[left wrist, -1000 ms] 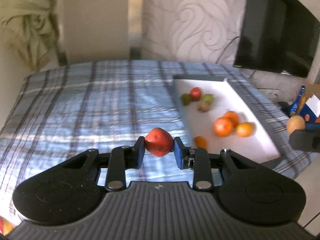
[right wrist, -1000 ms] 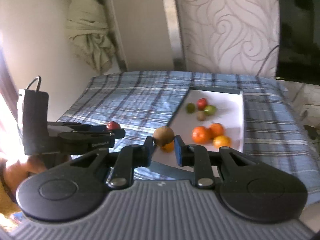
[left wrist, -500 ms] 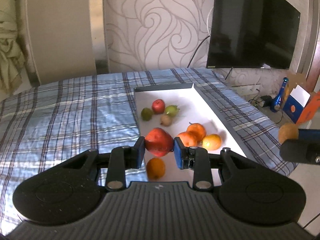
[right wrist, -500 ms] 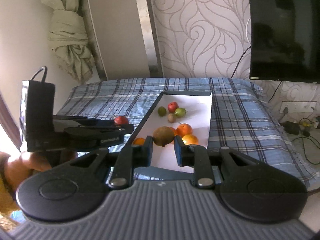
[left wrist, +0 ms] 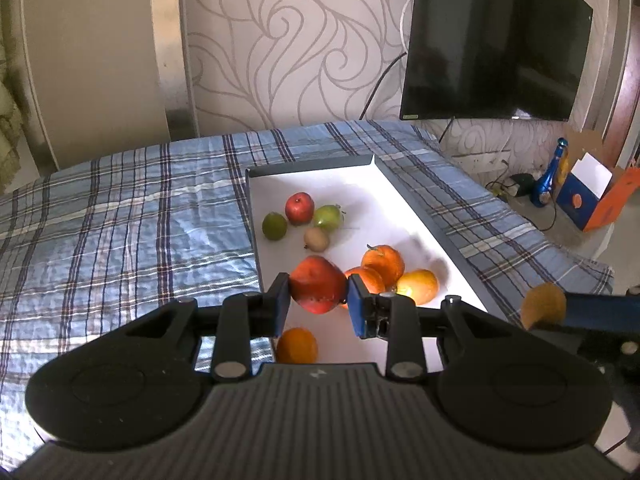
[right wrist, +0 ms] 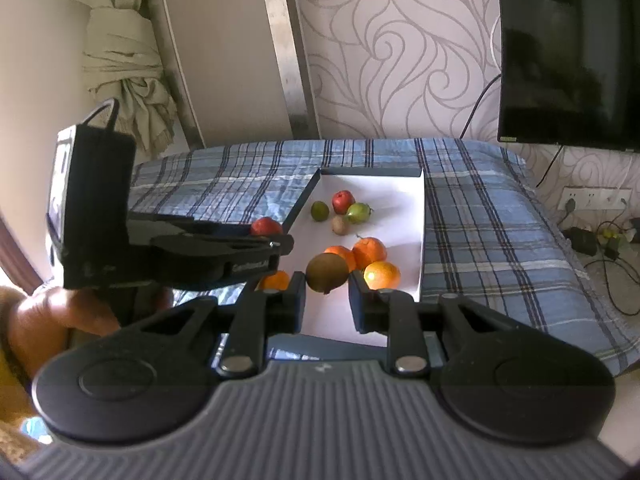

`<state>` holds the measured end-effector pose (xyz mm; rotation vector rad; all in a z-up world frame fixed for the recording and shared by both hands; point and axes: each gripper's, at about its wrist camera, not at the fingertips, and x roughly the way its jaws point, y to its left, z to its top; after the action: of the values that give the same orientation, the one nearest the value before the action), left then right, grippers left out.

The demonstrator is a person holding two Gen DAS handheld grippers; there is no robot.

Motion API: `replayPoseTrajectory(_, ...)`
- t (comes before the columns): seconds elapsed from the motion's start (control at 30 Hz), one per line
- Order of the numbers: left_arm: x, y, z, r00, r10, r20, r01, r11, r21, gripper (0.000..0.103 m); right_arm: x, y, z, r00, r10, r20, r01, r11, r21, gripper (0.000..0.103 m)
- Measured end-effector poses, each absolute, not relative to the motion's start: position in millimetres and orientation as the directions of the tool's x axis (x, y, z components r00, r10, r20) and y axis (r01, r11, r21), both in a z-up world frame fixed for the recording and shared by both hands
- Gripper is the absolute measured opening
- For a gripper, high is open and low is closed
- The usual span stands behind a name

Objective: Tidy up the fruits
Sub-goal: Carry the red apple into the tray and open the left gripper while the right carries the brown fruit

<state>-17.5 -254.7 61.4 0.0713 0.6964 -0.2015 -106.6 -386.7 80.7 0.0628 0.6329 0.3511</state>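
Observation:
My left gripper [left wrist: 319, 304] is shut on a red apple [left wrist: 318, 290], held above the near end of the white tray [left wrist: 384, 204]. My right gripper [right wrist: 327, 290] is shut on a brown kiwi [right wrist: 327, 272], also near the tray's [right wrist: 400, 196] front end. In the tray lie a red apple [left wrist: 299, 208], a green lime [left wrist: 274, 226], a green-red fruit [left wrist: 328, 217], a small kiwi [left wrist: 316, 239] and several oranges [left wrist: 382, 260]. The left gripper [right wrist: 256, 246] shows in the right wrist view, left of my right gripper. The right gripper's kiwi [left wrist: 544, 306] shows at the right of the left wrist view.
The tray lies on a bed with a blue plaid cover [left wrist: 120, 220]. A black TV [left wrist: 492, 40] hangs on the patterned wall behind. A blue bottle [left wrist: 550, 184] and an orange box [left wrist: 600, 200] stand on the floor to the right.
Both grippers have swung right and forward toward the tray, each still holding its fruit. The tray now lies straight ahead of both.

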Motion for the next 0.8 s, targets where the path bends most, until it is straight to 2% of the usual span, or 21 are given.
replayPoseTrajectory(0.2,-1.8,-259.7,49.8,0.729,-0.159,-0.666,0.222,0.975,0.01,0.035,-100.2,-388.0,71.1,0.734,0.325,-0.597,-0.26,0.946,0.195,0.026)
replayPoseTrajectory(0.8,47.2,-269.7,29.8,0.696,-0.17,-0.698,0.261,0.965,0.026,0.036,-97.5,-383.2,72.4,0.738,0.291,-0.608,-0.218,0.957,0.194,0.026)
